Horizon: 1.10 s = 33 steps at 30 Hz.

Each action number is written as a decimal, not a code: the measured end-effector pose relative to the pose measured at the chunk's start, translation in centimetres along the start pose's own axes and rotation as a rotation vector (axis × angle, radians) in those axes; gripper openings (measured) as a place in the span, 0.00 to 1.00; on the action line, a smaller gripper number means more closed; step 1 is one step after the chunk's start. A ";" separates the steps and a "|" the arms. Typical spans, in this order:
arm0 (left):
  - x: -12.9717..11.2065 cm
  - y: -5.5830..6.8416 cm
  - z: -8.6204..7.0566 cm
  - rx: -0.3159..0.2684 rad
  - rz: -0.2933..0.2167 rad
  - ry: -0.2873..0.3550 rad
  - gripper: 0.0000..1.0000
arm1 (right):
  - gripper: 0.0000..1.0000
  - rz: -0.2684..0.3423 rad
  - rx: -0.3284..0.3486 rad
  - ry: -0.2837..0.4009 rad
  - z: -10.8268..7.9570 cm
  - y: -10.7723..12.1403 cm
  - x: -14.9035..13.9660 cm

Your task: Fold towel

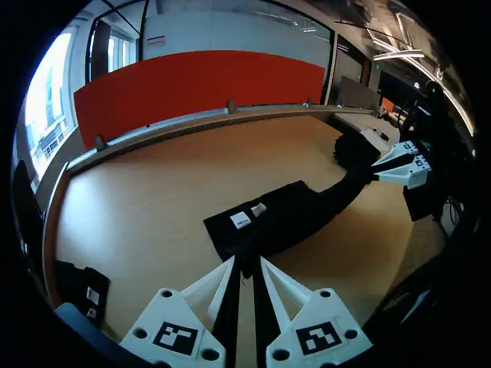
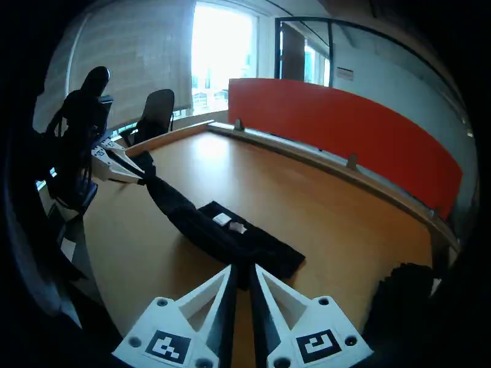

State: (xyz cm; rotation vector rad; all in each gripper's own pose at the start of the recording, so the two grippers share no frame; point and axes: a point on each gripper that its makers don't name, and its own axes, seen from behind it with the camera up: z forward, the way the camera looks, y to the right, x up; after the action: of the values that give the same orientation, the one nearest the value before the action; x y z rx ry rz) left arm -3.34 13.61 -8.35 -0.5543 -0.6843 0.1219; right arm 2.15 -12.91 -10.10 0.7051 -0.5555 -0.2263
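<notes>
**Towel fold: both ends held**

My left gripper (image 1: 247, 267) had its jaws drawn narrow, nipping one end of the black towel (image 1: 276, 214) just above the bench (image 1: 153, 196). My right gripper (image 2: 242, 273) stood the same way: jaws nearly together, pinched on the opposite end. In the left gripper view that far end was lifted clear of the wood.

One edge of the towel ran gathered, rope-like, between the two grips. The rest lay flat on the bench beyond that edge, near the middle of the wooden top. Two small white labels (image 1: 248, 214) faced up on the flat part.

Surroundings: an orange partition (image 1: 196, 86) along the far side of the bench, a dark chair (image 2: 156, 110) by the window, and a dark heap (image 1: 353, 150) on the bench past the right gripper.
</notes>
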 end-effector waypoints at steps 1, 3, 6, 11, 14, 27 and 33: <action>0.0 0.0 -0.1 0.000 0.000 -0.001 0.13 | 0.13 -0.002 0.001 0.000 -0.1 0.0 0.0; 0.0 0.1 -0.2 -0.001 0.000 0.000 0.13 | 0.13 -0.004 0.001 0.000 -0.2 -0.1 0.1; 0.1 0.2 -0.4 -0.002 -0.001 0.001 0.13 | 0.13 -0.006 0.000 0.001 -0.4 -0.2 0.1; 0.1 0.4 -0.6 -0.007 -0.010 0.001 0.13 | 0.13 -0.002 -0.002 0.000 -0.4 0.0 0.1; 0.0 0.4 -0.5 -0.007 -0.013 -0.001 0.13 | 0.13 -0.002 -0.001 -0.001 -0.4 0.0 0.1; -1.2 0.6 0.6 -0.009 -0.027 -0.029 0.13 | 0.13 -0.003 0.009 -0.038 0.4 0.0 -1.1; -2.1 0.7 1.8 -0.017 -0.031 -0.055 0.13 | 0.13 0.002 0.017 -0.074 1.6 0.3 -2.4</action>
State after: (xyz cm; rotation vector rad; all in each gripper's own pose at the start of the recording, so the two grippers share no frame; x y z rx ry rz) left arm -6.04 14.39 -8.76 -0.5578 -0.7478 0.1026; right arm -0.70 -12.66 -9.88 0.7146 -0.6290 -0.2471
